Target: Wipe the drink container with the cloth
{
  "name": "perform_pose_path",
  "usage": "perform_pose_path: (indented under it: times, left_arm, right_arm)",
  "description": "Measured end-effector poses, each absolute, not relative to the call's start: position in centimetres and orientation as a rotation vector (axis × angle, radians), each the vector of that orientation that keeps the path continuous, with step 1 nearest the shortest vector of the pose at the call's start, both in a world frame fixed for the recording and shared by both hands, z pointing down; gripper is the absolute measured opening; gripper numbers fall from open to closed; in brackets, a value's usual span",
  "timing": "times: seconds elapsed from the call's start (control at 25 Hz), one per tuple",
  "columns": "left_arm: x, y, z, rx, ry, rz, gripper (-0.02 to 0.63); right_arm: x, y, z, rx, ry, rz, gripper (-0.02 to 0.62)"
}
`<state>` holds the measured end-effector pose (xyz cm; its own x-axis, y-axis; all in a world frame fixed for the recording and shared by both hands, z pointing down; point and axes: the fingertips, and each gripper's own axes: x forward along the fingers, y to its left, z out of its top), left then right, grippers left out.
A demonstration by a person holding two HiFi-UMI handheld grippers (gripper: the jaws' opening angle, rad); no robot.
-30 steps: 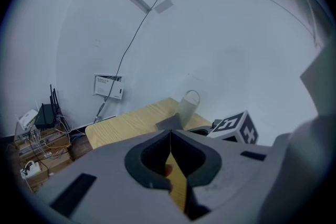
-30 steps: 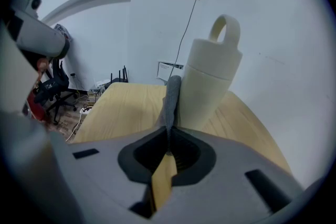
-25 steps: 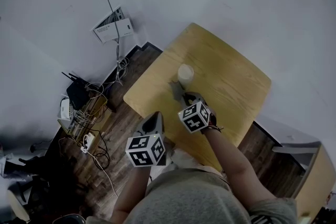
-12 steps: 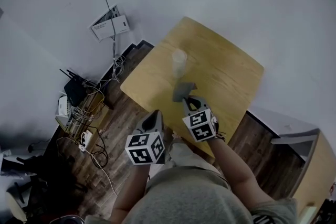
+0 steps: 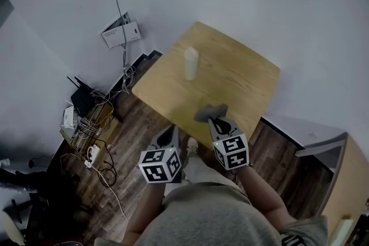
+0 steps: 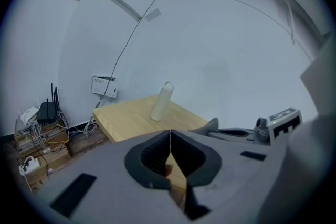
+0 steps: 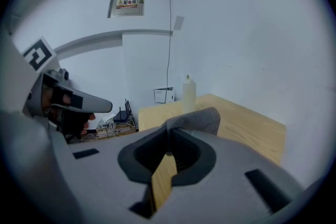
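The white drink bottle (image 5: 191, 63) stands upright near the wooden table's (image 5: 248, 86) far left edge. The right gripper (image 5: 214, 120) clamps a grey cloth (image 5: 209, 112) over the near edge, well apart from it; the left gripper (image 5: 169, 134) has its jaws pressed together, empty. Wiping seems not yet begun: the cloth must reach the bottle's side

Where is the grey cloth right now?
Head view, right side: the cloth is pinched in the right gripper over the near edge of the wooden table, apart from the drink container.
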<state>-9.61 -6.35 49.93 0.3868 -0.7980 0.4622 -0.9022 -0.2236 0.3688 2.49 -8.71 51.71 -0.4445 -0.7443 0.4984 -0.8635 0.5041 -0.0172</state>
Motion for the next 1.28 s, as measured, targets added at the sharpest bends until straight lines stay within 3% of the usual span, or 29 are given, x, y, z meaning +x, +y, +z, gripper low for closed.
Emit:
perform_pose_path:
  times: [1.28]
  left_arm:
    - [-11.2, -0.9, 49.3, 2.055, -1.468, 0.185, 0.003]
  right_arm:
    - [2.9, -2.6, 46.1, 1.387, -2.468, 0.369, 0.011]
